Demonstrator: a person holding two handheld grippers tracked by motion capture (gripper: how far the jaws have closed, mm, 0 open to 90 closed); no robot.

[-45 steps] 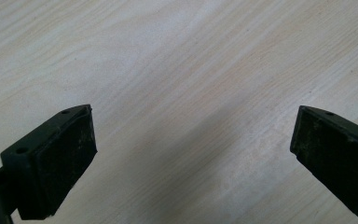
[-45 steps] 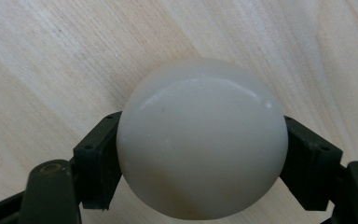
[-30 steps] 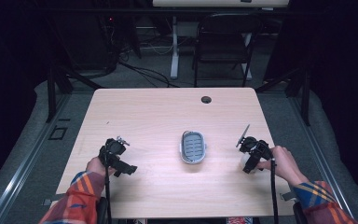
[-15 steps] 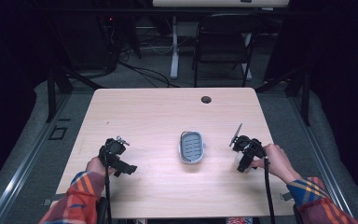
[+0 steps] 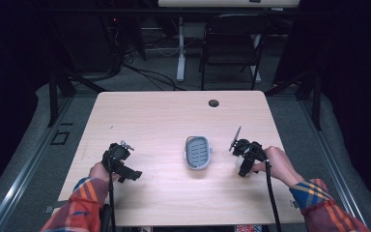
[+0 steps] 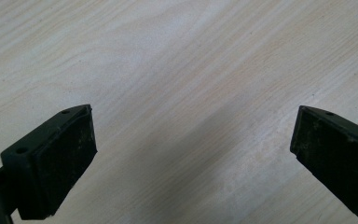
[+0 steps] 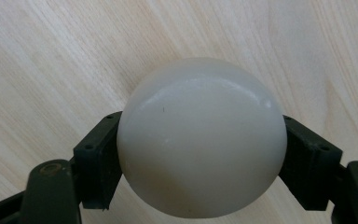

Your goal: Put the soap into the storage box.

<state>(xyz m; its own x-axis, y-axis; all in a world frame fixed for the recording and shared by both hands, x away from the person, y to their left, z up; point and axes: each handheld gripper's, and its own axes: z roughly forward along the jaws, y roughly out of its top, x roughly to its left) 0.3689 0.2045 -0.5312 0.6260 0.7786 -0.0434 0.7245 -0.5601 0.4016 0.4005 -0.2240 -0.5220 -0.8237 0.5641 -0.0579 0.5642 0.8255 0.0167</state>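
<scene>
Right gripper [image 5: 245, 155] has moved inward since a second ago, now just right of grey tray [image 5: 198, 152]; jaws pinching white ball [image 7: 200, 137] above table [image 5: 164, 116]. Likely heading for tray. Left gripper [image 5: 121, 162] unmoved, jaws spread, empty.

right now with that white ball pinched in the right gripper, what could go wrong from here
1. The smooth, glossy white ball is held by the right gripper only at its two sides; on such a round surface it might squirt out and roll across the light wooden table.
2. If it is bound for the small grey oval tray, the tray looks shallow and the ball may roll out.
3. The left gripper is open over bare wood, too far to catch it.
</scene>
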